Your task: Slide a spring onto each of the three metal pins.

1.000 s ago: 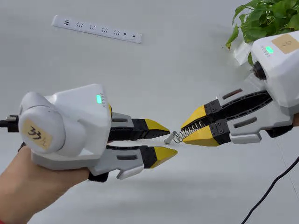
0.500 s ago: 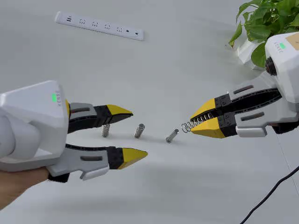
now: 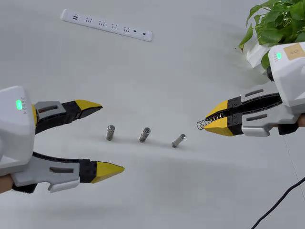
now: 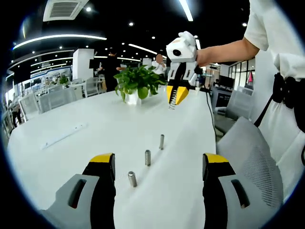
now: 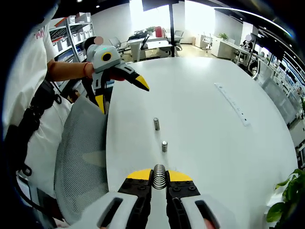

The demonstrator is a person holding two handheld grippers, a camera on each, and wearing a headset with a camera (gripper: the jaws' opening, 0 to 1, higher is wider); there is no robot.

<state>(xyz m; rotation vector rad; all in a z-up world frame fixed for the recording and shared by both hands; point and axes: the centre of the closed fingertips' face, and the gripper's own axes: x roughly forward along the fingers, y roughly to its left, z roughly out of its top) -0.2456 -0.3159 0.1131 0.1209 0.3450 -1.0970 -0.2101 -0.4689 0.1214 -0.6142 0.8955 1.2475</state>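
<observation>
gripping a small coiled silver wire spring (image 3: 201, 125), the right gripper (image 3: 208, 123) has its yellow-tipped jaws closed along most of the coil, with a few loops poking out past the tips. the spring is held in the air above the table, to the right of and apart from a row of three short metal pins (image 3: 144, 134) standing on the white tabletop (image 3: 157, 71). the nearest pin (image 3: 178, 140) looks smooth and bare and leans a little. the other two look ribbed, as though already wearing springs, though they are too small to be sure. a spring like this is probably light, slippery and easy to crush or flick away. a gentle hold along its side, leaving the open end free to pass over the pin's top, seems best. the left gripper (image 5: 123, 98) is spread wide and holds nothing, hovering at the left end of the row. farther off lie a long white power strip (image 3: 106, 25), a leafy green potted plant (image 3: 274, 21) and a black cable (image 3: 281, 195).
</observation>
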